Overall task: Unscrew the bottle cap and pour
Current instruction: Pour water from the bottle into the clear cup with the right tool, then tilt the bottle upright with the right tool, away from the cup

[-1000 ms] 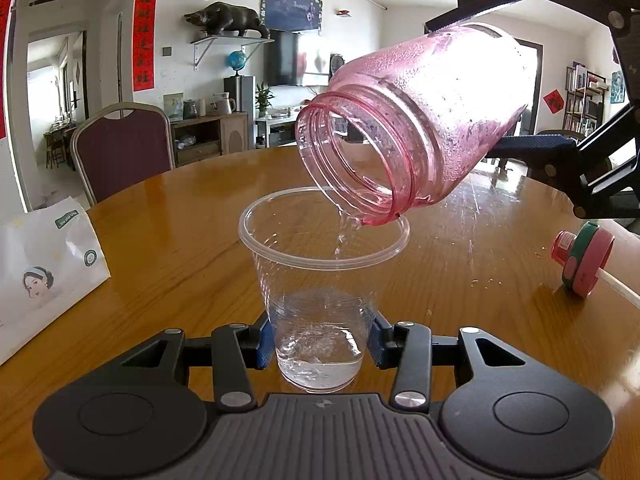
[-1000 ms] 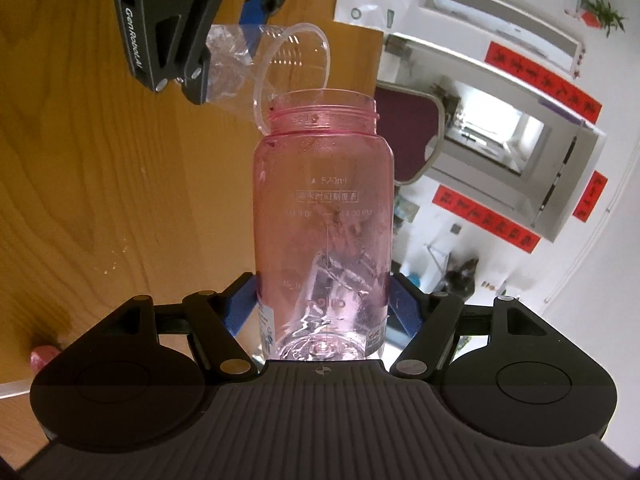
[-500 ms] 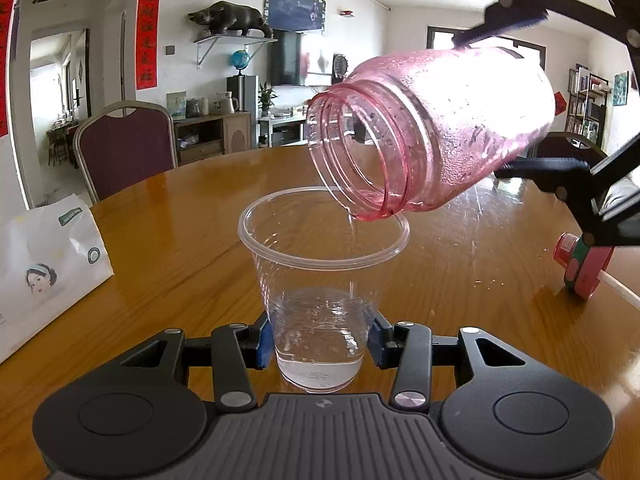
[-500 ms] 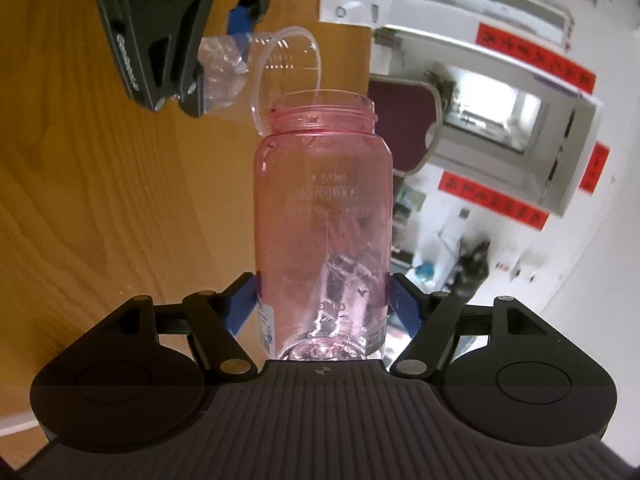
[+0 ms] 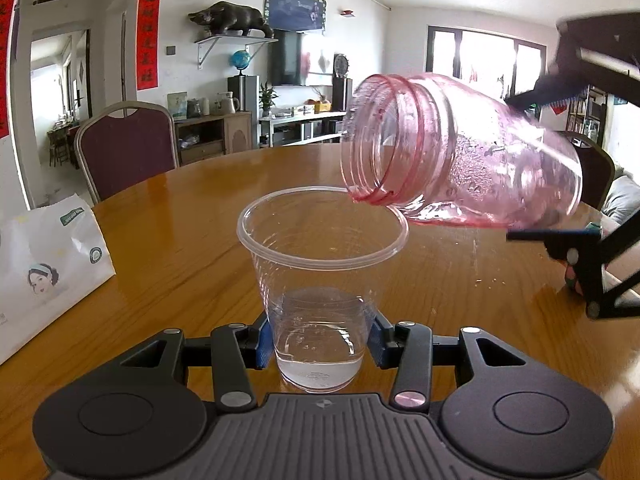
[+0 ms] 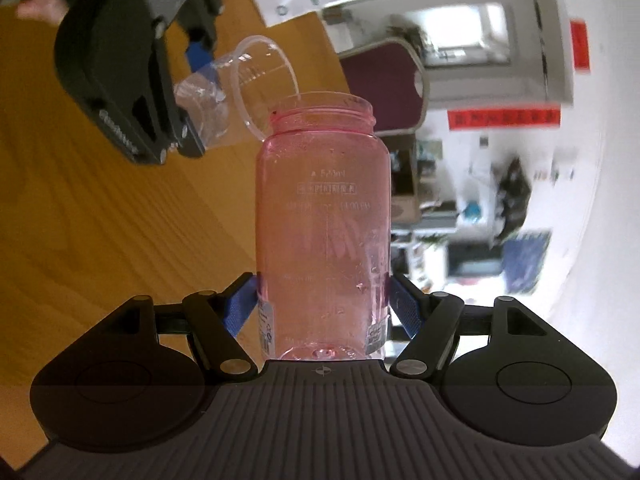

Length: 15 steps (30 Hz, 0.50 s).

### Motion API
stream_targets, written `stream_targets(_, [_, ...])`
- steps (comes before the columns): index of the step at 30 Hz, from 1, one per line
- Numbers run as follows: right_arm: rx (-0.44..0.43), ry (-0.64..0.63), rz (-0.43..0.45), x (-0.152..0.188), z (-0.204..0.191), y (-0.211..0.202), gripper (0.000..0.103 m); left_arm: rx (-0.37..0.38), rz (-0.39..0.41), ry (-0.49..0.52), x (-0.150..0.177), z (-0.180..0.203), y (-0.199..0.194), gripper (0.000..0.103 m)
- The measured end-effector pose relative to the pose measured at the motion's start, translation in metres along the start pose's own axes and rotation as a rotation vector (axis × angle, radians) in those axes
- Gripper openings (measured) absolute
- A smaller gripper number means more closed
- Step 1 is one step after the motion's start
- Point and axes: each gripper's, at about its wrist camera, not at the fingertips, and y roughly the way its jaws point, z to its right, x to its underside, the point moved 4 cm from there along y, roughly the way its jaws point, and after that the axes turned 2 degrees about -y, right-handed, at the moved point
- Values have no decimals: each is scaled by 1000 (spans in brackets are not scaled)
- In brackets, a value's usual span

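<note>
My left gripper (image 5: 319, 340) is shut on a clear plastic cup (image 5: 320, 280) that stands on the wooden table (image 5: 180, 264) with some water in its bottom. My right gripper (image 6: 323, 304) is shut on an open pink bottle (image 6: 323, 232), which looks empty. In the left wrist view the pink bottle (image 5: 460, 160) lies tilted near level, its mouth just above the cup's right rim. No water runs from it. The cup (image 6: 240, 88) and the left gripper (image 6: 120, 88) show in the right wrist view. The cap is mostly hidden behind the right gripper (image 5: 576, 216).
A white paper bag (image 5: 44, 268) lies on the table at the left. A dark red chair (image 5: 124, 148) stands behind the table's far edge. Small drops lie on the table to the right of the cup.
The stream of water from the bottle into the cup has stopped. The bottle has swung up and to the right, toward level. The cup has stayed in place.
</note>
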Motion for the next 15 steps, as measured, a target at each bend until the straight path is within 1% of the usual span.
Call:
stream_targets(2, [-23, 65, -5, 2, 3, 0, 73, 0, 0, 3, 0, 1, -1, 44])
stream_targets(9, [-187, 464, 15, 30, 9, 4, 73, 2, -2, 18, 2, 1, -3, 45])
stream_targets(15, [-223, 662, 46, 53, -2, 1, 73, 8, -7, 24, 2, 0, -5, 45])
